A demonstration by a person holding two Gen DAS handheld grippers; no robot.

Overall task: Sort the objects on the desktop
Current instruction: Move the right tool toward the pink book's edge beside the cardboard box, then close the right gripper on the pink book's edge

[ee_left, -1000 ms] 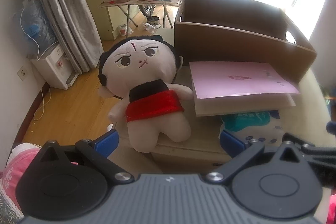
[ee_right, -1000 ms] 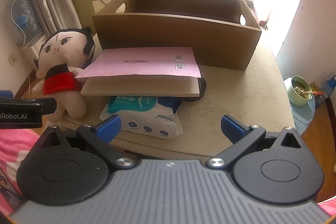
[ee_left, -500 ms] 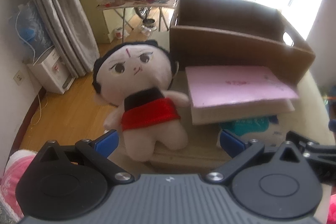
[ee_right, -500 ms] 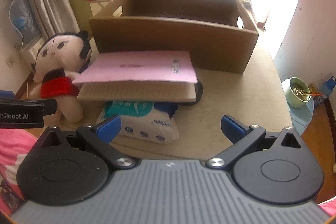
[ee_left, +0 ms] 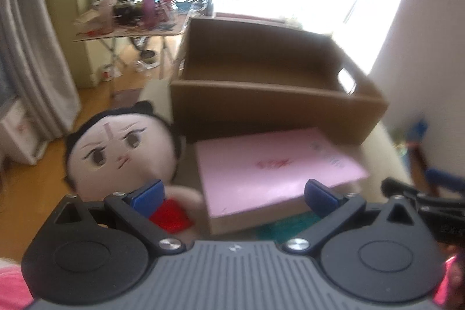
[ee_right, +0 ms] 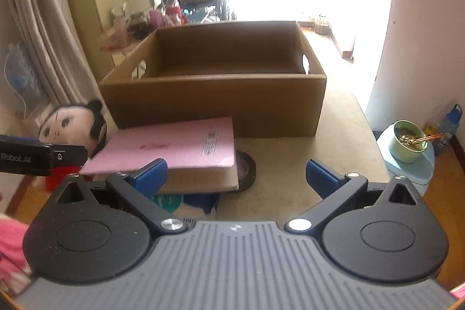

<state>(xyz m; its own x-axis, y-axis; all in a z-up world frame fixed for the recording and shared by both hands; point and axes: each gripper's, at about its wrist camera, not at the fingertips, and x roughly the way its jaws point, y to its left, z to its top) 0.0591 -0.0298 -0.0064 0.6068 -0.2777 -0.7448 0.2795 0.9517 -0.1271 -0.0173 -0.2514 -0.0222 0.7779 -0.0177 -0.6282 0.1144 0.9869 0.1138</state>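
Observation:
A plush doll with black hair and a red skirt lies at the table's left edge. To its right a pink booklet rests on a brown cardboard pad, over a pack of wet wipes. A black tape roll peeks out beside the pad. Behind stands an open cardboard box. My left gripper is open, low in front of the doll and booklet. My right gripper is open, level with the booklet's right corner and the tape roll, nothing between its fingers.
The beige table runs to the right of the box. A green bowl with chopsticks sits on a pale blue stool off the table's right side. Curtains and a cluttered folding table stand behind on the left.
Both grippers have tilted upward and dropped closer to the table, so the objects sit lower in view. The left view has swung right. Nothing on the table has moved.

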